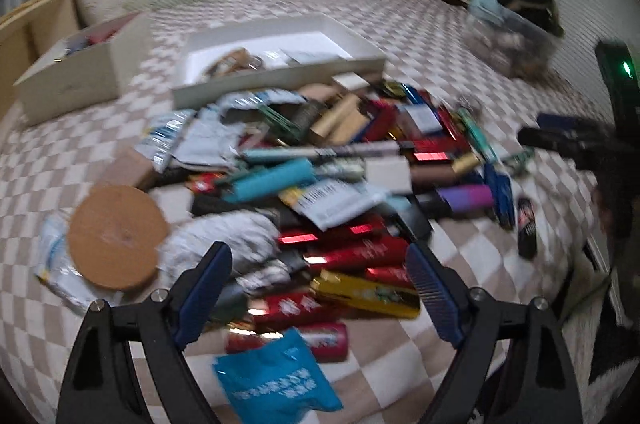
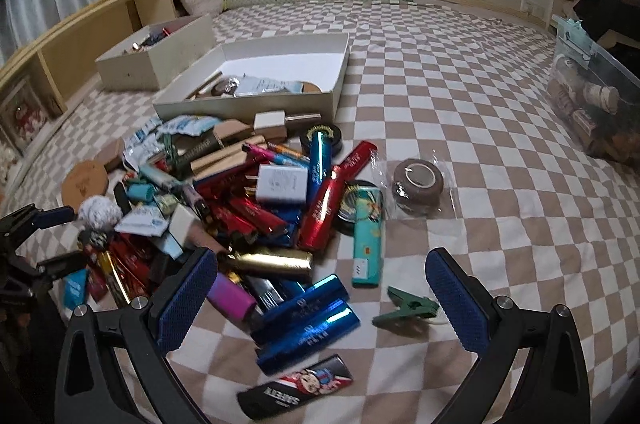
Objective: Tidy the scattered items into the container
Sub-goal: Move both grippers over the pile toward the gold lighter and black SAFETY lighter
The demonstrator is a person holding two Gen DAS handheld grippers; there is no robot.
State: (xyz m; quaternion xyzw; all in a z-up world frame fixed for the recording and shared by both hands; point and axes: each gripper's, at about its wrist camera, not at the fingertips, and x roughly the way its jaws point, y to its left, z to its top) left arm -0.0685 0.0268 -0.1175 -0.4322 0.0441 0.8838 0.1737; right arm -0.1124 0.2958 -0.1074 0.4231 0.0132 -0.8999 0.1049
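On the checkered bed (image 2: 460, 71), a cork coaster (image 2: 85, 179) lies at the left edge of a heap of scattered items (image 2: 256, 199): red, blue and gold foil tubes, a white charger (image 2: 282, 183), packets. Behind the heap sits the shallow white container (image 2: 248, 103), a few things already inside. The left gripper (image 1: 320, 288) hangs above the red tubes, its jaws spread wide and empty. The right gripper (image 2: 320, 298) gapes wide above two blue tubes (image 2: 306, 324). A green clip (image 2: 406, 310) lies just beside them; wrapped brown tape (image 2: 418, 183) sits apart to the right.
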